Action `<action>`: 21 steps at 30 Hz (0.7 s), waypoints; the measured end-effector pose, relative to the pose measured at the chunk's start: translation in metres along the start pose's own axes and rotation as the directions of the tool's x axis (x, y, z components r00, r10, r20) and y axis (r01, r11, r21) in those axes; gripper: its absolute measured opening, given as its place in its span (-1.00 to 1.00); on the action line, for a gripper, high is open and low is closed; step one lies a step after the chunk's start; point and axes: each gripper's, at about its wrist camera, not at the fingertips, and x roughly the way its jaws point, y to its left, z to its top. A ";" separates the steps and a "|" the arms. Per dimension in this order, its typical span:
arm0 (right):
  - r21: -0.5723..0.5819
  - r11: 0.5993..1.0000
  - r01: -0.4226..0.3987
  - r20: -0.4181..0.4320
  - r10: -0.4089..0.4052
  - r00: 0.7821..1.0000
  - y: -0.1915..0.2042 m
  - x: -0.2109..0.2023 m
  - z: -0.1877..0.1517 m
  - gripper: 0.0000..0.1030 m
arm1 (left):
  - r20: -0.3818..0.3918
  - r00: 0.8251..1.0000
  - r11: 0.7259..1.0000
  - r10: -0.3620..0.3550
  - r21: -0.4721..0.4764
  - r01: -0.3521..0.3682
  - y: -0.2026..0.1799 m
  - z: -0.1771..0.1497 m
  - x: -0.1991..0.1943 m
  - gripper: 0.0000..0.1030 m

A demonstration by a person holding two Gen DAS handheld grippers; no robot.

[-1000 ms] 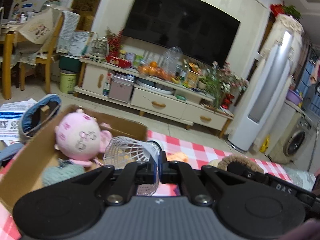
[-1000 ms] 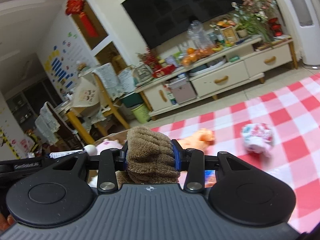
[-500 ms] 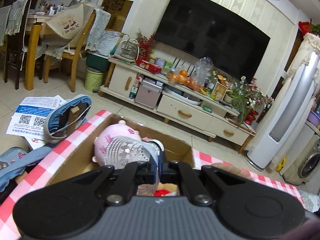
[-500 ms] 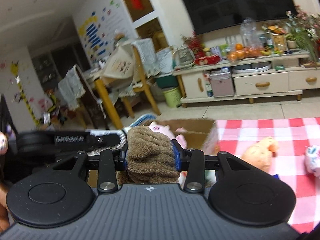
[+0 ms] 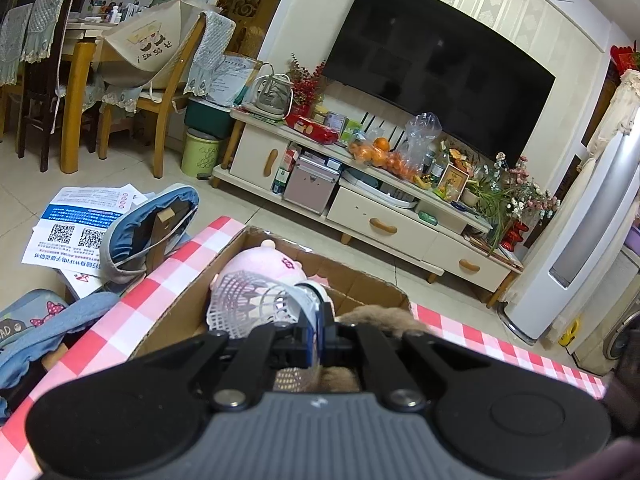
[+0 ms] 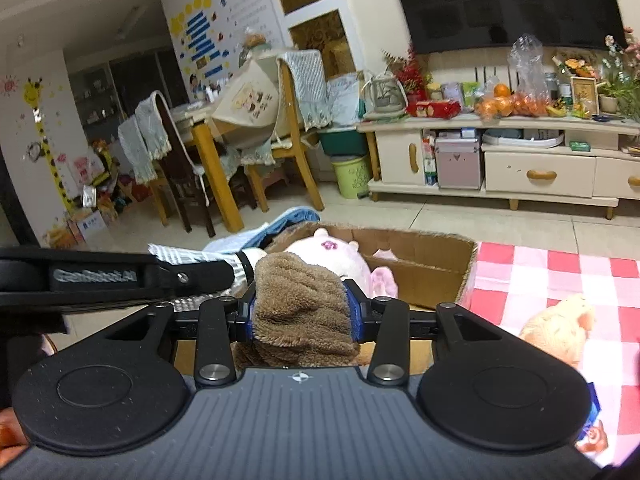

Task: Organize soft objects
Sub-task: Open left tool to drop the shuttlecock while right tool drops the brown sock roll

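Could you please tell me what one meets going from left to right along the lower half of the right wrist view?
Left claw → brown fuzzy cloth in the right claw → cardboard box → orange plush toy on the checked cloth.

Both tongs are now over the cardboard box (image 6: 424,270), having swung in from the checkered table. Right tongs (image 6: 304,312) are opening slightly, brown plush (image 6: 300,304) between the pads, probably touching them. Left tongs (image 5: 320,338) are carrying the white mesh piece (image 5: 248,304) above the pink doll (image 5: 264,264).
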 end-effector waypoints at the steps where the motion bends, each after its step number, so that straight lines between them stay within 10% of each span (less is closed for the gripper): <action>1: -0.003 1.000 0.004 -0.009 -0.004 1.000 0.000 0.003 -0.001 0.19 | -0.001 1.000 1.000 0.003 0.000 -0.003 0.000 0.000 0.000 -1.00; 5: 0.013 0.999 0.031 -0.012 -0.031 0.999 -0.001 0.004 -0.006 0.89 | -0.007 1.000 1.000 0.015 0.000 -0.015 -0.001 0.000 0.002 -1.00; 21: 0.153 0.967 0.203 0.151 -0.225 0.962 -0.041 -0.095 -0.017 1.00 | 0.026 0.998 0.997 0.060 0.053 -0.061 -0.021 -0.004 -0.005 0.41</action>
